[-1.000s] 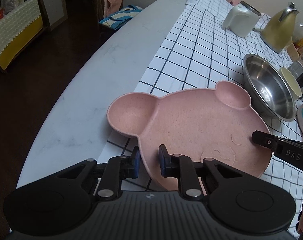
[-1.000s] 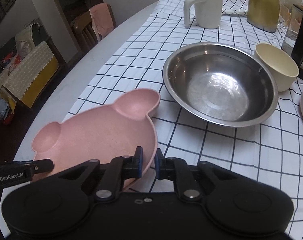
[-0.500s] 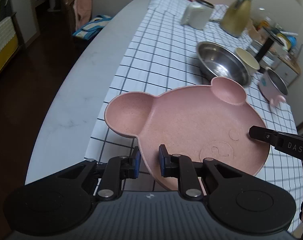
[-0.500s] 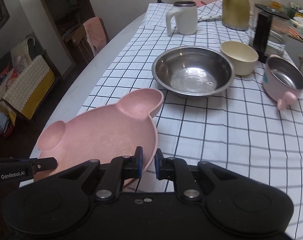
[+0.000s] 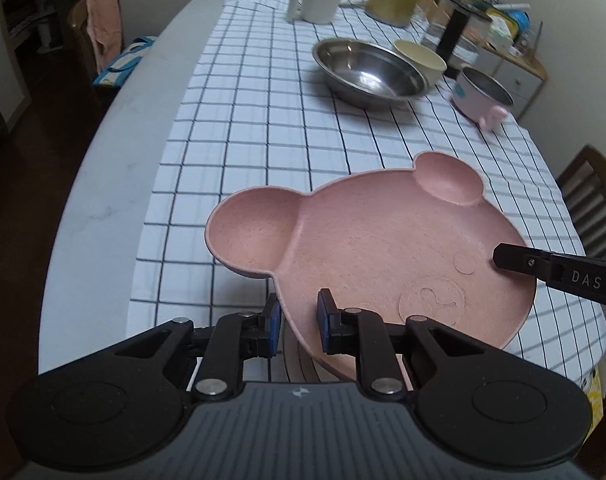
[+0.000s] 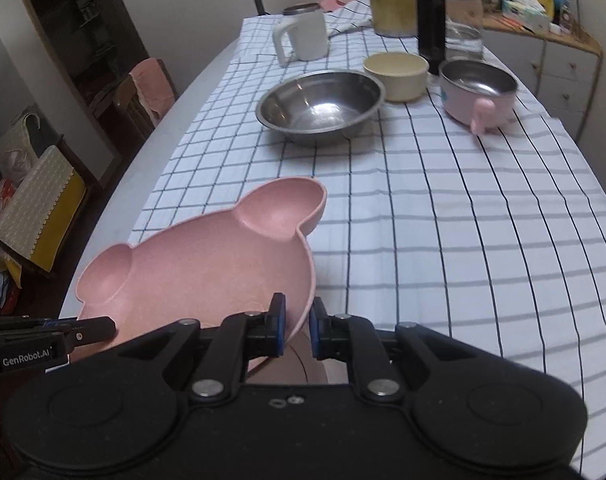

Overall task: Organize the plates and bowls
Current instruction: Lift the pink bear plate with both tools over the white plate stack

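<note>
Both tongs pinch the pink bear plate (image 5: 387, 248): left tongs (image 5: 299, 326) on its near rim, right tongs (image 6: 297, 326) on the opposite rim, held above the counter's (image 5: 115, 168) near edge.

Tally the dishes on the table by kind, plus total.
Plates: 1, the pink bear plate, held at its rim by left gripper and right gripper.
Bowls: 3, the steel bowl, cream bowl, pink bowl with handle.
Mugs: 1, the white mug.
Total: 5
</note>
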Demonstrator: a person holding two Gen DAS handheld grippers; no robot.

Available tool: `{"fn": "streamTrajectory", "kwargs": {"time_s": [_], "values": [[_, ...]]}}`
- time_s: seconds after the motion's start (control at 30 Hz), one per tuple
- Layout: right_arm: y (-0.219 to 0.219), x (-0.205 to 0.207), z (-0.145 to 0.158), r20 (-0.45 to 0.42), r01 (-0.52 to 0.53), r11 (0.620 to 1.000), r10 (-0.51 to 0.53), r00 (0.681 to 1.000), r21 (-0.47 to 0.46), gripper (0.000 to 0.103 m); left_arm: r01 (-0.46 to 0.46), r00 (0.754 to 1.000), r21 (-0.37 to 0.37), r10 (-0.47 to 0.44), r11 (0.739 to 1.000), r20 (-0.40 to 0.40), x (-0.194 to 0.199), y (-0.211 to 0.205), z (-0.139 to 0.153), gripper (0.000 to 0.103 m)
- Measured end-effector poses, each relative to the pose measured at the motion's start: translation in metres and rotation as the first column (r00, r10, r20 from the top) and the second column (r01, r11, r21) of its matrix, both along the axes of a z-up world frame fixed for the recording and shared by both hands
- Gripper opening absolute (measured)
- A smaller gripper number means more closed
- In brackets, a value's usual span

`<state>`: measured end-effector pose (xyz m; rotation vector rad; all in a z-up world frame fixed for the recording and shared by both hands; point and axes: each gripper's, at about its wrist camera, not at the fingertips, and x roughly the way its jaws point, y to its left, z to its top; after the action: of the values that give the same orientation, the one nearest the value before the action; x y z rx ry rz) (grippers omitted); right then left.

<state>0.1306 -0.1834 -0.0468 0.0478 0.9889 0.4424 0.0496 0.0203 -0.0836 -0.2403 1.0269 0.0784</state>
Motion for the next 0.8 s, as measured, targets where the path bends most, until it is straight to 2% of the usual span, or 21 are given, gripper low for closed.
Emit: {"fn": "streamTrajectory", "kwargs": {"time_s": [0.37,0.8], "values": [[-0.020,-0.023,-0.033,-0.049,0.053,0.999,-0.053,0.997,-0.013,0.013,0.059,0.998,0.032,-0.058,0.998,-0.032,-0.007,-0.014,-0.023,0.018],[-0.021,-0.032,-0.047,-0.070,0.048,0.999,-0.049,0.996,-0.008,0.015,0.108,0.993,0.066,-0.105,0.992,-0.053,-0.011,-0.017,-0.028,0.018]]}}
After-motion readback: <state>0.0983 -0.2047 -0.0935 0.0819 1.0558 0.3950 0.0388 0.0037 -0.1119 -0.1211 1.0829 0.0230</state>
